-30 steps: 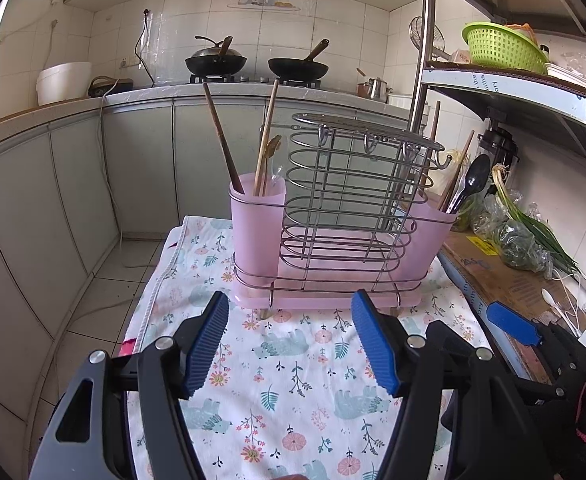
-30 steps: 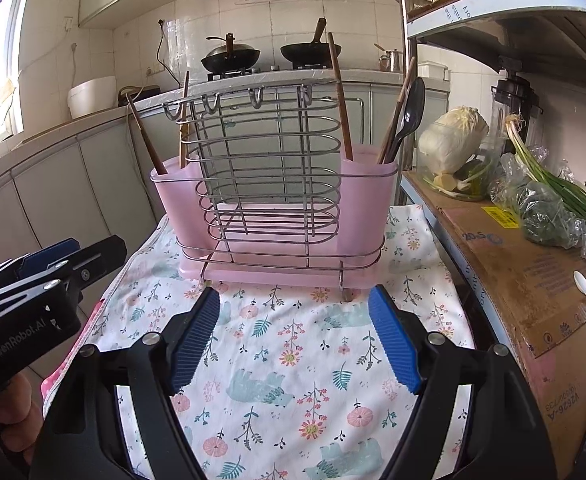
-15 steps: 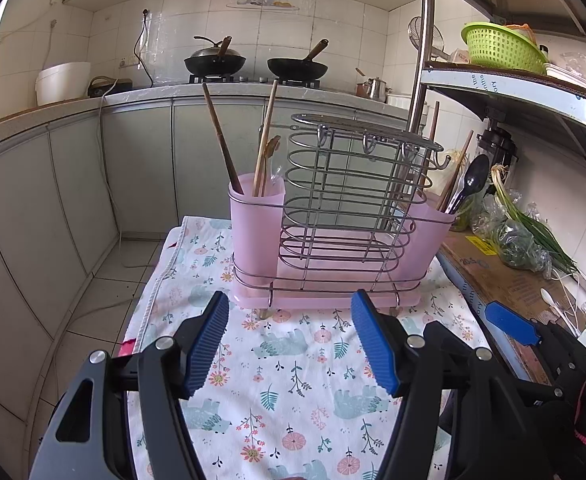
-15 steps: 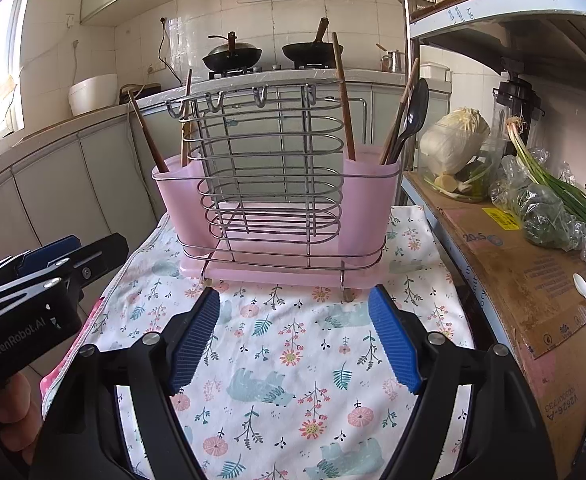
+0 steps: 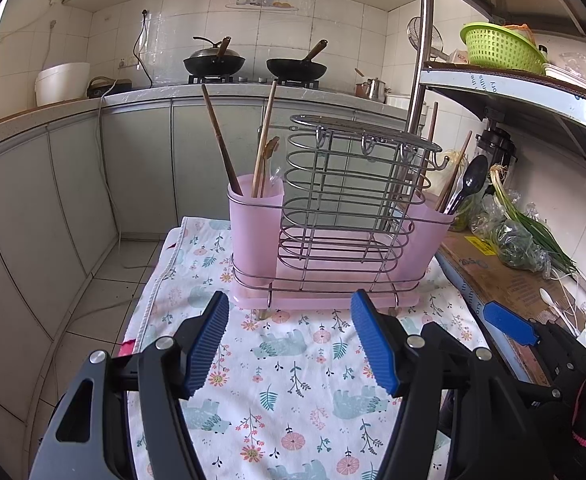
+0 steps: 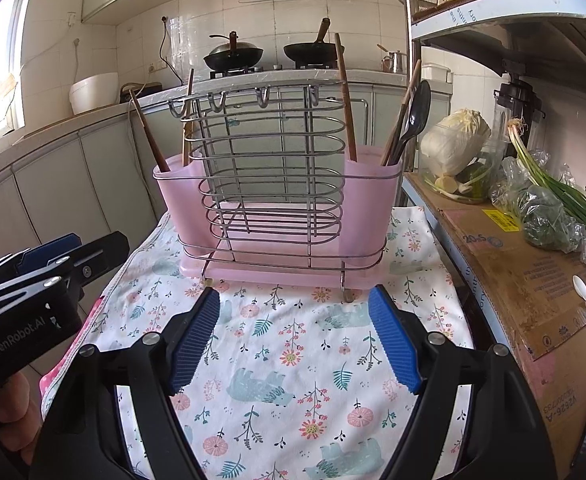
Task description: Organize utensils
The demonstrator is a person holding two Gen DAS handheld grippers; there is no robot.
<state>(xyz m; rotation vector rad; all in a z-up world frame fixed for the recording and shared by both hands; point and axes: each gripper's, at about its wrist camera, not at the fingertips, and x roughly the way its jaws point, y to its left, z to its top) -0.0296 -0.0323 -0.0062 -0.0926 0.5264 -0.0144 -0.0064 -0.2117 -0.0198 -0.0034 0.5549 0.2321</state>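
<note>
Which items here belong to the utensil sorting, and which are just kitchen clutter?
Job: pink utensil holder with wire rack, chopsticks, black spoon, both open tools, left, right.

Clutter: cabbage, green onions, woks, green basket, white spoon.

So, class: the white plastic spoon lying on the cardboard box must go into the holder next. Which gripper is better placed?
Right, probably. The spoon lies on the box beside the right gripper, whose jaws are open; the left gripper is farther away.
</note>
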